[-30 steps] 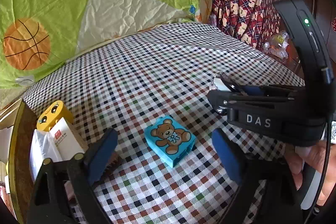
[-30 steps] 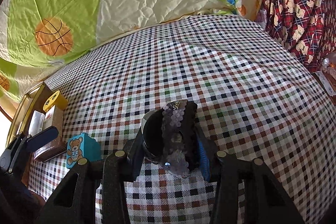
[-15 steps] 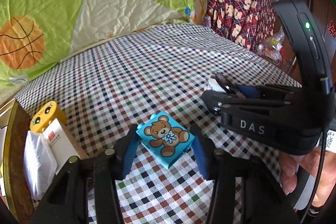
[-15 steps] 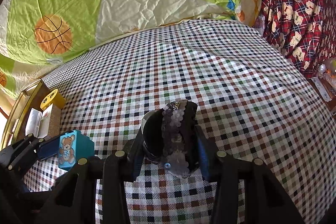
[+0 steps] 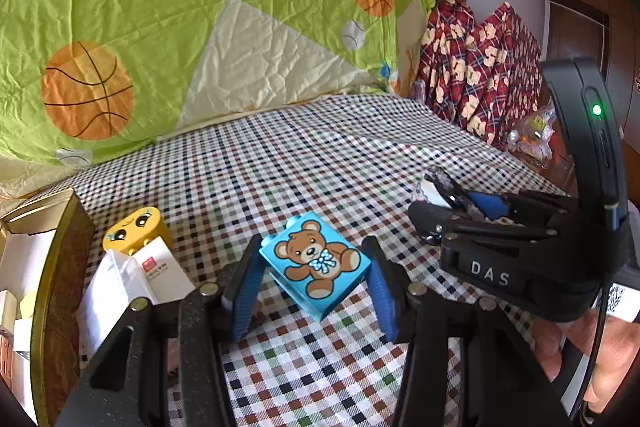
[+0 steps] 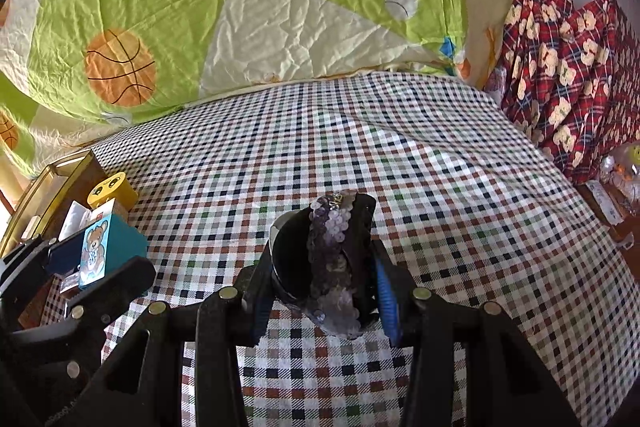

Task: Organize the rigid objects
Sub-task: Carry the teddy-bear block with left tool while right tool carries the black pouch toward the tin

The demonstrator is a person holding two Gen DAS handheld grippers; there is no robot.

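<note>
Two toy blocks: blue bear block (image 5: 318,265), yellow face block (image 5: 134,229); one sequined hair clip (image 6: 334,263).

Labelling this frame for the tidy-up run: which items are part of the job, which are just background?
In play:
- bear block, clamped in the left claw
- sequinned dark object, clamped in the right claw
- yellow face block
- white carton

Background:
- basketball quilt
- red plaid fabric
- checked cloth

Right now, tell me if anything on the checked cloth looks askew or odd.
The blue bear block sits tilted, corner-down, between the left tongs, clear of the checked cloth. A white paper box leans against the yellow face block. Nothing looks spilled or broken.
</note>
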